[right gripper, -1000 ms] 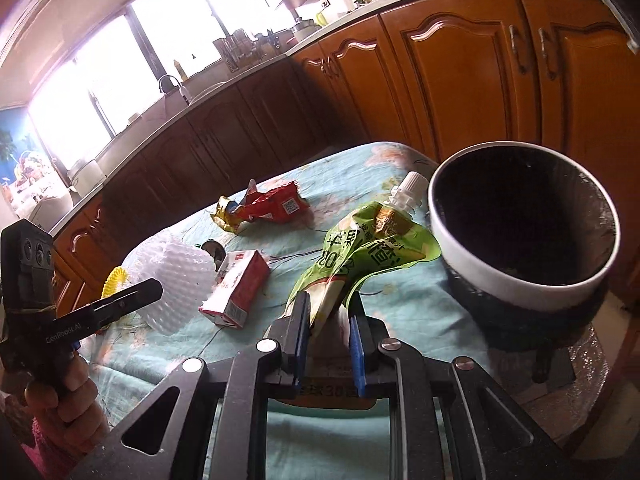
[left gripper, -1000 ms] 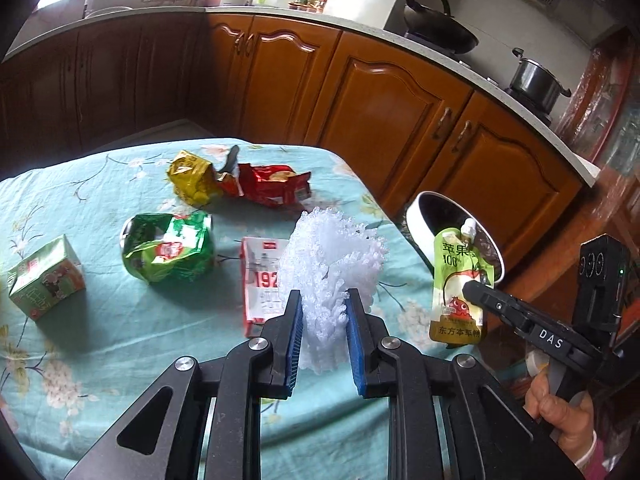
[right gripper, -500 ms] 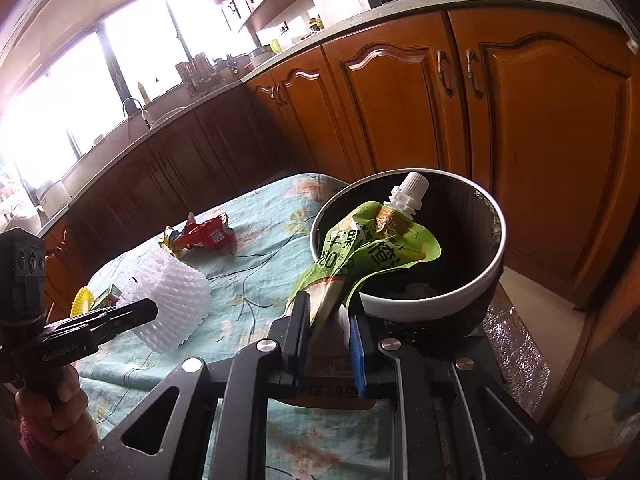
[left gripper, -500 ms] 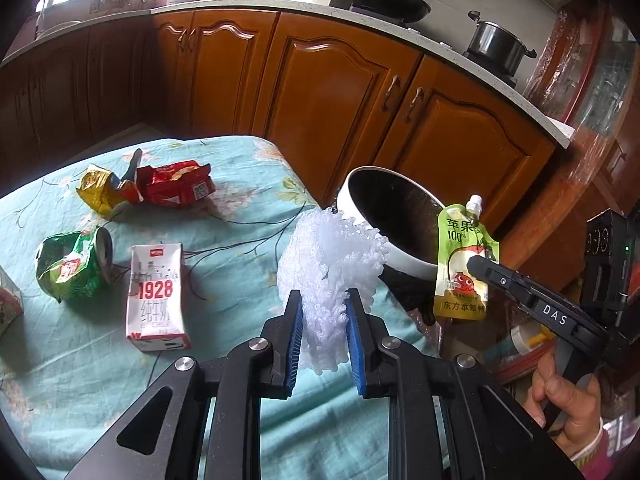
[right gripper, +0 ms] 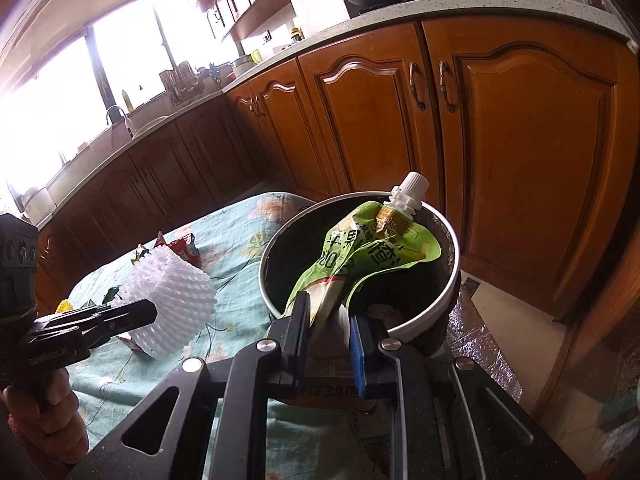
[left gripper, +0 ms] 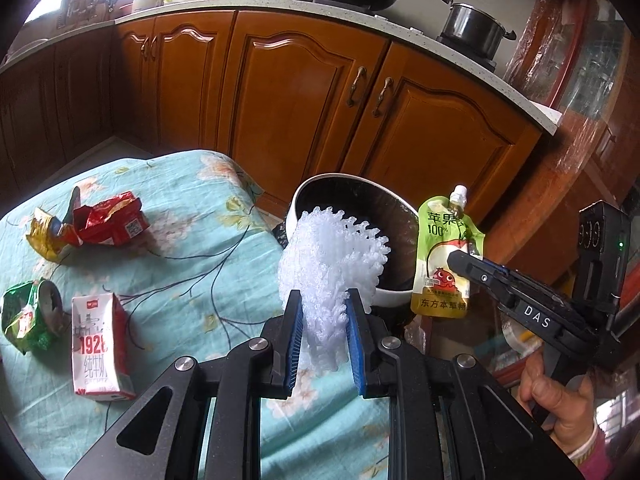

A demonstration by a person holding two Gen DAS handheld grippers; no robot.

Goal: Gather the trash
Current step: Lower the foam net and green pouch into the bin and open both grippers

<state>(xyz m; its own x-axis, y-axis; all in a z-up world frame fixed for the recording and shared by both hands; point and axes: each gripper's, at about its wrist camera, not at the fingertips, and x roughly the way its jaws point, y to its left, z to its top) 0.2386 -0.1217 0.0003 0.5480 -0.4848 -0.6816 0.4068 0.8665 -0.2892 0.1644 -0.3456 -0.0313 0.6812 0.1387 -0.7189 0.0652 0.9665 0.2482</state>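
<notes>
My left gripper point(left gripper: 323, 308) is shut on a white foam fruit net point(left gripper: 328, 256) and holds it at the table's edge, just before the white-rimmed black trash bin point(left gripper: 320, 188). My right gripper point(right gripper: 329, 312) is shut on a green apple juice pouch point(right gripper: 360, 256) and holds it over the bin's rim point(right gripper: 436, 308). The pouch also shows in the left wrist view point(left gripper: 444, 256), with the right gripper point(left gripper: 464, 264) beside the bin. The foam net point(right gripper: 168, 300) and the left gripper point(right gripper: 132, 316) show in the right wrist view.
On the floral teal tablecloth point(left gripper: 192, 240) lie a white and red milk carton point(left gripper: 96, 344), a crushed green can point(left gripper: 28, 320), and red point(left gripper: 112, 220) and yellow point(left gripper: 44, 232) wrappers. Wooden kitchen cabinets point(left gripper: 312, 88) stand behind the bin.
Both grippers have moved toward the bin with their loads. The juice pouch now hangs over the bin's opening and the foam net has come close to the bin's near rim.
</notes>
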